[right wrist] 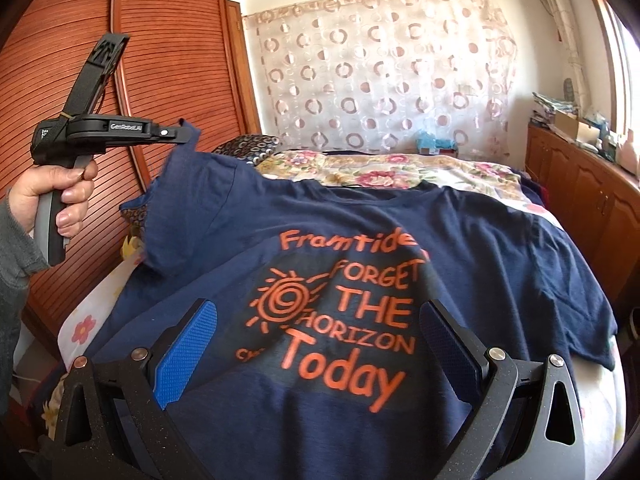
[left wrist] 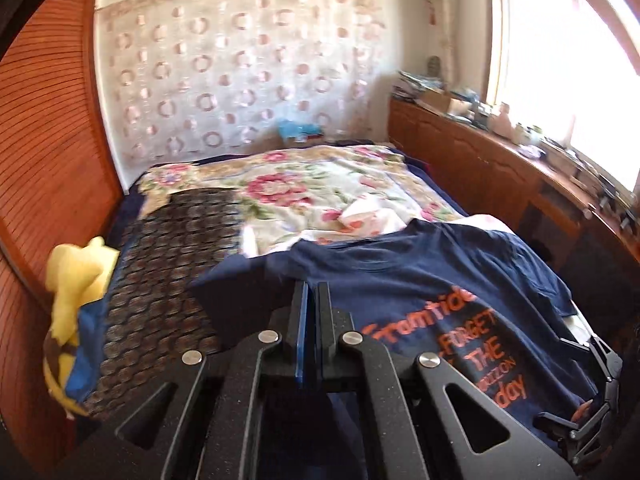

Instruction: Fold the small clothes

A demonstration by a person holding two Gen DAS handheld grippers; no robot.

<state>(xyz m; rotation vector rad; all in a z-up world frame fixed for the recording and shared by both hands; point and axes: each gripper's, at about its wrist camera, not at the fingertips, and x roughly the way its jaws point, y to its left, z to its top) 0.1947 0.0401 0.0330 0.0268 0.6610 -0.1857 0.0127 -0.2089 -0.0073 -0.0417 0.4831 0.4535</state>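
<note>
Two grippers: both over 1 navy T-shirt (right wrist: 400,240), spread print-up on the bed (right wrist: 400,168).
Shirt spot: lies flat across the near end of the bed, orange lettering facing up, hem toward the right gripper.
Left gripper (right wrist: 186,136): jaws pinched tight on the shirt's left sleeve (right wrist: 180,184), sleeve lifted clear of the bed & hanging from the tips; a hand (right wrist: 60,196) grips the handle.
Left wrist view: pads (left wrist: 301,320) pressed together, dark cloth at the tips.
Right gripper (right wrist: 316,344): jaws wide apart, nothing btwn them; hovers over the shirt's lower front near the print, not gripping it.
Step, my read: 1st fold just begun, left sleeve being brought in over the body.
Next move, my guess: carry sleeve across toward the print, lay it flat w/o bunching, then let go; right gripper prob needs to pin or take the hem.
Nearby: yellow plush toy (left wrist: 80,276) at bed's left edge, clear of the shirt.
</note>
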